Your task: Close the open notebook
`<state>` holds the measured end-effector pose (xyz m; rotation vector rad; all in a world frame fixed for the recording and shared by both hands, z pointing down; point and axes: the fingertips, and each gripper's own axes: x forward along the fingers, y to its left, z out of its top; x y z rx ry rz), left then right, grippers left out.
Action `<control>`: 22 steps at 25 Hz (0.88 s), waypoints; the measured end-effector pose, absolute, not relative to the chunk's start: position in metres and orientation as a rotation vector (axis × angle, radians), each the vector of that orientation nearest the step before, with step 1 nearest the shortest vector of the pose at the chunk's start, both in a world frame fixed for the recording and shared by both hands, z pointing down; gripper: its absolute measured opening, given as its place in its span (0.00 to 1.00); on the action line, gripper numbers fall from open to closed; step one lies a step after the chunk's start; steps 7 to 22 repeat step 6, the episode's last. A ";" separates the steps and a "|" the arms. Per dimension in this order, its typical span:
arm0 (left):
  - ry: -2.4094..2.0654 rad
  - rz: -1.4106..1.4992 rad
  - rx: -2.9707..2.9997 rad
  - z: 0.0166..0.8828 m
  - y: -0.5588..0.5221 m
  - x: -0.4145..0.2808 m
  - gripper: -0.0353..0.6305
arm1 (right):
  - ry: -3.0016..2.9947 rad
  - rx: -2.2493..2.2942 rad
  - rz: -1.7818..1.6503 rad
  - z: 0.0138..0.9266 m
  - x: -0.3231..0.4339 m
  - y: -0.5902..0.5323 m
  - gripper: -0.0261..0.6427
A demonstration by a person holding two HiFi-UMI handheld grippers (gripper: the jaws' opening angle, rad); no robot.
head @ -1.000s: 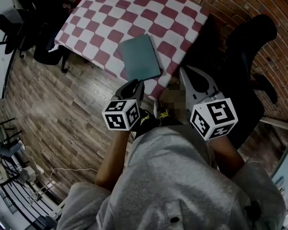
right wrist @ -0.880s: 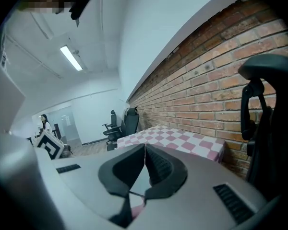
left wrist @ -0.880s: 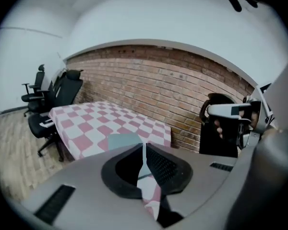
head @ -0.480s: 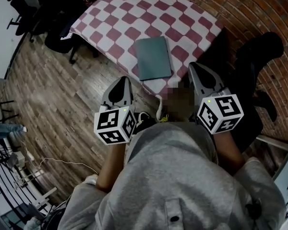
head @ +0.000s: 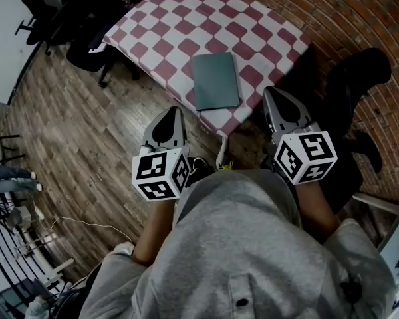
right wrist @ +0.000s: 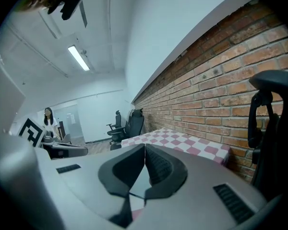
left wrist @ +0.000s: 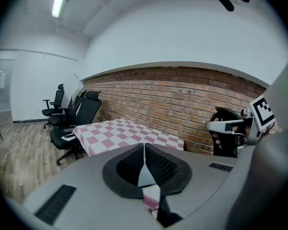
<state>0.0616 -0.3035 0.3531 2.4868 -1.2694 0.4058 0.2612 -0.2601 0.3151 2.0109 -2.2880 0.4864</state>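
Observation:
A grey-green notebook (head: 215,80) lies shut and flat near the front edge of a table with a red-and-white checked cloth (head: 186,18). My left gripper (head: 173,110) hovers short of the table, to the notebook's lower left, jaws shut with nothing between them (left wrist: 144,145). My right gripper (head: 269,92) is held to the notebook's right at the table's corner, also shut and empty (right wrist: 145,146). Neither touches the notebook. Both gripper views look level over the checked cloth (left wrist: 120,131); the notebook is hidden behind the jaws there.
Black office chairs (head: 86,45) stand at the table's left side, another black chair (head: 349,78) at the right by the brick wall (head: 359,12). Wooden floor (head: 86,145) lies to the left. A person (right wrist: 49,121) stands far off.
My left gripper has drawn back from the notebook's near edge and risen, and its jaws have come together. The right gripper has stayed about where it was.

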 end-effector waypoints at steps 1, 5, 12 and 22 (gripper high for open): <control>-1.268 0.404 2.489 0.352 -0.303 0.061 0.08 | -2.289 2.010 0.484 0.315 0.261 -0.261 0.08; -1.262 0.397 2.499 0.348 -0.303 0.063 0.08 | -2.292 2.009 0.480 0.314 0.260 -0.261 0.08; -1.260 0.395 2.501 0.347 -0.303 0.063 0.08 | -2.292 2.009 0.479 0.314 0.260 -0.261 0.08; -1.260 0.395 2.501 0.347 -0.303 0.063 0.08 | -2.292 2.009 0.479 0.314 0.260 -0.261 0.08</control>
